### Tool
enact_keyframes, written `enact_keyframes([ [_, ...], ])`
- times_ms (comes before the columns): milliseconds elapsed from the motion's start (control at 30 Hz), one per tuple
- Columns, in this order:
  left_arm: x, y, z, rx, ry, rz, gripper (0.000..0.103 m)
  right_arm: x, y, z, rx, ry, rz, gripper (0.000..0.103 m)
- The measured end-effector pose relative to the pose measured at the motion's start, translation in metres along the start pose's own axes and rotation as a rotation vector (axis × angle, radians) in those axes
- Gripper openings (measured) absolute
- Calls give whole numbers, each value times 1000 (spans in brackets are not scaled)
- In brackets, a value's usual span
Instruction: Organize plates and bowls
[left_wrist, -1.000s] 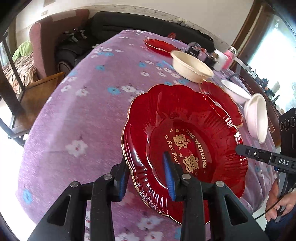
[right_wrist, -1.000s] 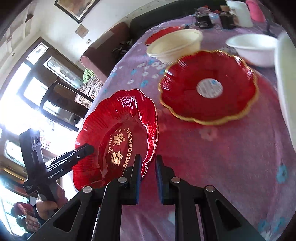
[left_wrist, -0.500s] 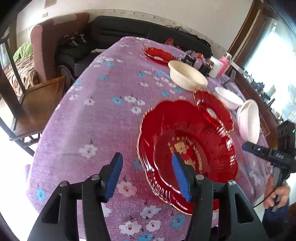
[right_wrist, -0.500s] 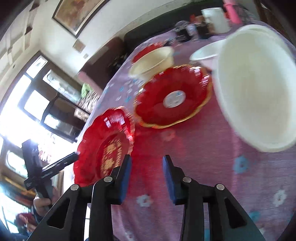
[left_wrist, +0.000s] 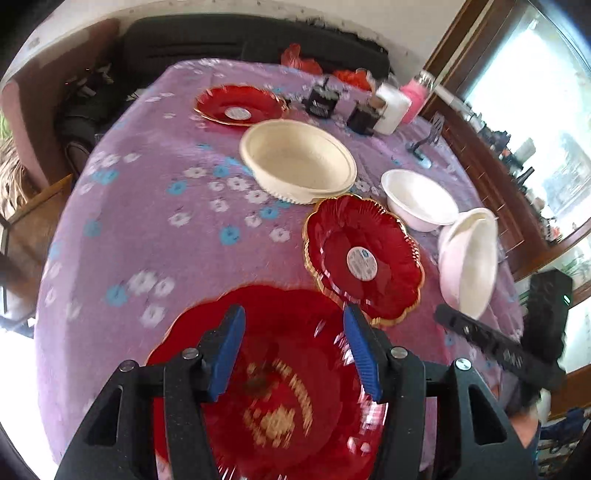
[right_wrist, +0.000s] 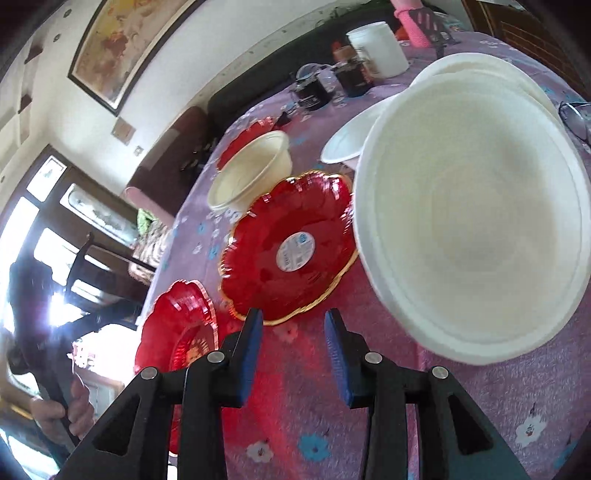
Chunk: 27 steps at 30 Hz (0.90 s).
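Both hand-held grippers stand with jaws parted and nothing between the blue pads. Seen from its own camera, the left gripper (left_wrist: 293, 345) hangs over the large scalloped red glass plate with gold lettering (left_wrist: 273, 406), which lies flat on the purple floral tablecloth (left_wrist: 147, 206) at the near edge of the table; the pads are above the plate's far half and do not touch it.

Taking that lettered plate as the landmark: just beyond its far right rim lies a smaller gold-rimmed red glass plate with a round white sticker (left_wrist: 364, 258), the two rims close or barely overlapping. Farther behind sits a wide cream ribbed bowl (left_wrist: 297, 160), and behind that a third red plate (left_wrist: 240, 105). To the right of the stickered plate are a small white bowl (left_wrist: 419, 199) and a tilted white bowl (left_wrist: 469, 258).

From the right wrist view, the right gripper (right_wrist: 293, 345) hovers released over bare cloth, the lettered plate to its left, the stickered plate just ahead of the fingertips, and the white bowl close at its right. Blur hides finer contact.
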<state>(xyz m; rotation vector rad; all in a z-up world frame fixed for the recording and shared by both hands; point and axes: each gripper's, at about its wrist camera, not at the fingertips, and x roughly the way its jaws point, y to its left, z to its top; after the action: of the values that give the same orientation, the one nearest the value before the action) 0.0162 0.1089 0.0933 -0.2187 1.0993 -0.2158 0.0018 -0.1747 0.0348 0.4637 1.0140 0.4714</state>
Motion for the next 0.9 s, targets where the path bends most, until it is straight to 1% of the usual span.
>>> enact_keyframes([
  [100, 27, -9, 19, -17, 45, 31, 55, 3, -4, 1, 11, 5, -19, 38],
  [133, 35, -11, 23, -23, 56, 44, 55, 4, -4, 2, 11, 6, -24, 40],
  [167, 43, -12, 27, -35, 66, 57, 54, 5, -4, 2, 14, 8, -31, 47],
  [233, 58, -14, 34, -42, 89, 64, 54, 8, -4, 1, 25, 11, -40, 55],
  [267, 64, -15, 37, -48, 95, 73, 54, 9, -3, 1, 27, 13, -44, 56],
  [467, 91, -22, 48, -52, 115, 117, 54, 23, -1, 2, 40, 24, -79, 56],
  [567, 101, -23, 52, -57, 133, 121, 54, 31, -5, 6, 56, 39, -108, 56],
  [700, 113, -24, 56, -47, 148, 132, 54, 38, -11, 9, 79, 42, -106, 56],
  [733, 116, -24, 56, -45, 157, 125, 54, 40, -9, 11, 68, 35, -115, 56],
  [767, 119, -25, 57, -42, 164, 112, 52, 40, -9, 12, 62, 31, -122, 55],
  [800, 122, -27, 58, -35, 172, 99, 43, 41, -9, 14, 58, 23, -129, 53],
  [833, 124, -29, 58, -23, 181, 85, 38, 42, -9, 15, 52, 14, -144, 43],
  [867, 124, -32, 59, -6, 177, 85, 35, 44, -9, 17, 44, 16, -145, 29],
  [900, 124, -35, 58, 10, 170, 87, 35, 45, -9, 18, 40, 20, -147, 27],
])
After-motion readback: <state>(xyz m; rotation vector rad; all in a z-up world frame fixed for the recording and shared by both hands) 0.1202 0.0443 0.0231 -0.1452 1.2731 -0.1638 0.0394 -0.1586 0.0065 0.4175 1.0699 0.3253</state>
